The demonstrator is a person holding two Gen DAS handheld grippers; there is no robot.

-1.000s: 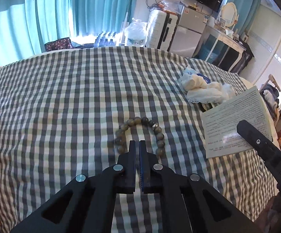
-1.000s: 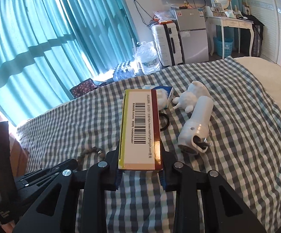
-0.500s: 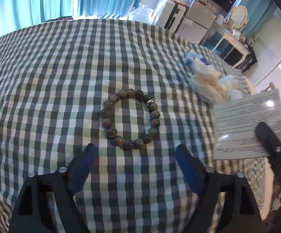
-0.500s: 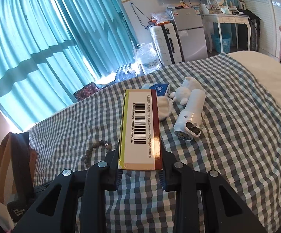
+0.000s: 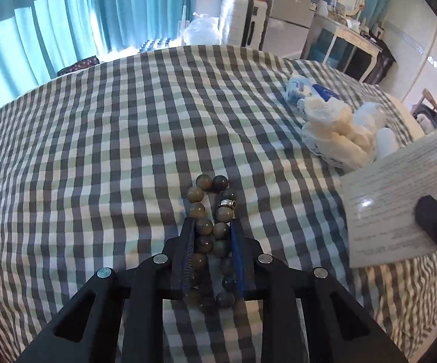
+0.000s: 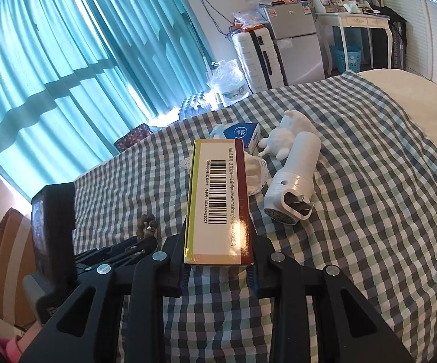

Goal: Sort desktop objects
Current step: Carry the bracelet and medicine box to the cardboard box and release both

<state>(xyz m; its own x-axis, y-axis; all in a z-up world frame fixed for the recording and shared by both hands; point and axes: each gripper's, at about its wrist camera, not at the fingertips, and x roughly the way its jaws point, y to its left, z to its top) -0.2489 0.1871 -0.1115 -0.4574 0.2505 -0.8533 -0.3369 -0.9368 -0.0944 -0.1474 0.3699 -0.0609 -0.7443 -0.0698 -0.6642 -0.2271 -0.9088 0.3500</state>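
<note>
A bracelet of brown-grey beads (image 5: pixel 196 194) lies on the checked bedspread (image 5: pixel 112 151), squeezed into a narrow oval. My left gripper (image 5: pixel 212 222) is closing its jaws on it, and both blue pads press the near beads. The right wrist view shows the same bracelet (image 6: pixel 147 227) at the tip of the left gripper (image 6: pixel 146 243). My right gripper (image 6: pixel 218 251) is shut on a flat box with a barcode (image 6: pixel 218 199), held above the bed. That box (image 5: pixel 399 196) hangs at the right edge of the left wrist view.
A white cylindrical device (image 6: pixel 294 178), a white animal figurine (image 6: pixel 291 133), a blue-and-white pack (image 6: pixel 242 133) and a white lacy bundle (image 5: pixel 333 130) lie together on the bed's right half. The bed's left edge drops off by a brown carton (image 6: pixel 7 257).
The left gripper opened wide, came down over the round bracelet, then closed and pinched it into an oval. The right gripper kept its hold on the box.
</note>
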